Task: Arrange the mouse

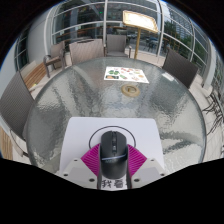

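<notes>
A black computer mouse lies lengthwise between my two fingers, over a white rectangular mat on a round glass table. My gripper is shut on the mouse. The pink pads press against both of its sides. The mouse's rear end is hidden behind the gripper body. I cannot tell whether the mouse rests on the mat or is held just above it.
Beyond the mat, a white card with coloured marks and a small round ring lie on the far half of the table. Chairs stand around the table, with large windows behind them.
</notes>
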Available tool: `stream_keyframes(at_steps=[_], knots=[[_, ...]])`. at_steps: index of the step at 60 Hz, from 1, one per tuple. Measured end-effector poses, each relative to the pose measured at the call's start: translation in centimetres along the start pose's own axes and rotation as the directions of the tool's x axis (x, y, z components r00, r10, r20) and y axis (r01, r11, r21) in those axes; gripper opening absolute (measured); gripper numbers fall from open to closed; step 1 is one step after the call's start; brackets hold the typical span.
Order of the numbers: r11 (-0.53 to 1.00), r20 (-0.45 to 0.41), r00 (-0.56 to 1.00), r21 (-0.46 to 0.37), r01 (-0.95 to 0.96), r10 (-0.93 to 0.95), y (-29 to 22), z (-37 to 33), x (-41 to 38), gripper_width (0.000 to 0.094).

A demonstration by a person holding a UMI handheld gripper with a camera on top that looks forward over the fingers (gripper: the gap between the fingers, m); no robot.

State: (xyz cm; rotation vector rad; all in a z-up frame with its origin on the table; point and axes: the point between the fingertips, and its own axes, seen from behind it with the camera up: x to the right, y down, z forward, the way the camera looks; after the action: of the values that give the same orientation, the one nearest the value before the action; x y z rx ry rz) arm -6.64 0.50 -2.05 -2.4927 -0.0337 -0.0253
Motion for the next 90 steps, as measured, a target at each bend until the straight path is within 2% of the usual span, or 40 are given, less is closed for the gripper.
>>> stream_keyframes(at_steps=[3, 13, 15, 19, 20, 24, 32, 38, 55, 68, 79, 90], knots=[[1.000, 0.000, 1.000, -0.003, -0.030, 0.030, 0.0, 0.1, -0.1, 0.0339], [0.999, -0.001, 0.999, 0.003, -0.046, 0.046, -0.1, 0.0, -0.2, 0.0460], [0.998, -0.001, 0.998, -0.020, -0.058, 0.058, 0.2, -0.2, -0.2, 0.0527], [0.997, -0.026, 0.997, -0.036, -0.069, 0.068, 0.0, -1.1, 0.6, 0.0778], [0.997, -0.028, 0.997, -0.030, -0.068, 0.068, -0.3, -1.5, 0.7, 0.0796], [0.998, -0.025, 0.997, 0.003, -0.067, 0.067, -1.7, -3.7, 1.0, 0.0791], [0.995, -0.015, 0.997, 0.067, -0.075, 0.076, -4.5, -9.2, 1.5, 0.0855], [0.989, 0.007, 0.996, 0.119, -0.085, 0.085, -6.0, -14.0, 1.6, 0.0861], [0.972, 0.047, 0.997, 0.227, -0.065, 0.056, -5.1, -24.7, 2.3, 0.0852], [0.964, 0.056, 0.996, 0.257, -0.075, 0.063, -2.2, -29.4, 3.7, 0.0845], [0.967, 0.069, 0.997, 0.249, -0.051, 0.035, 0.9, -31.1, 4.0, 0.0845], [0.969, 0.047, 0.998, 0.238, -0.061, 0.051, 3.3, -31.8, 5.3, 0.0850]])
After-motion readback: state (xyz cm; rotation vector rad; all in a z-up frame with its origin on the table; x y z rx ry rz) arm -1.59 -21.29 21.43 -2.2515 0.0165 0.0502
